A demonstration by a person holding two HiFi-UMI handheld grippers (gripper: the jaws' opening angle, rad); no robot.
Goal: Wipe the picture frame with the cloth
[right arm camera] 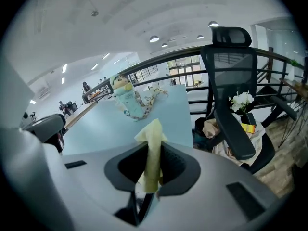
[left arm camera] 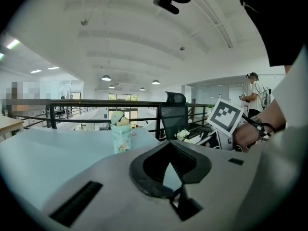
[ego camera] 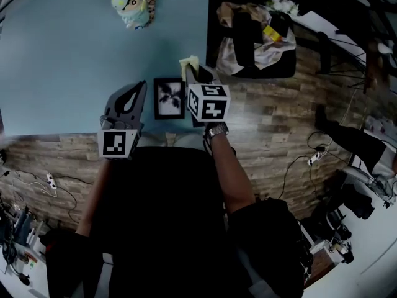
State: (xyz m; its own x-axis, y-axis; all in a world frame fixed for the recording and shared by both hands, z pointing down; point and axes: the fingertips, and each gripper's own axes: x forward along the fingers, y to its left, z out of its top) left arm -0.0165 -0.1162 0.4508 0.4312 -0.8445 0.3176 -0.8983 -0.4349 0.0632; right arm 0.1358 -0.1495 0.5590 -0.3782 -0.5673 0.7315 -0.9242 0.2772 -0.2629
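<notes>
my right gripper (right arm camera: 152,147) is pinching a pale yellow cloth (right arm camera: 153,131) upright between its jaws, just beside the small black rectangular picture frame (ego camera: 169,98) near the front edge of the light blue table (ego camera: 62,54), while my left gripper (left arm camera: 169,144) sits at the frame's other side, jaws seemingly pressed together on nothing.

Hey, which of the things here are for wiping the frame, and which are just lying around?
For the job: picture frame; yellow cloth; right gripper clamping it; left gripper.

Lying about: stuffed toy on the table; office chair; white flowers.
</notes>
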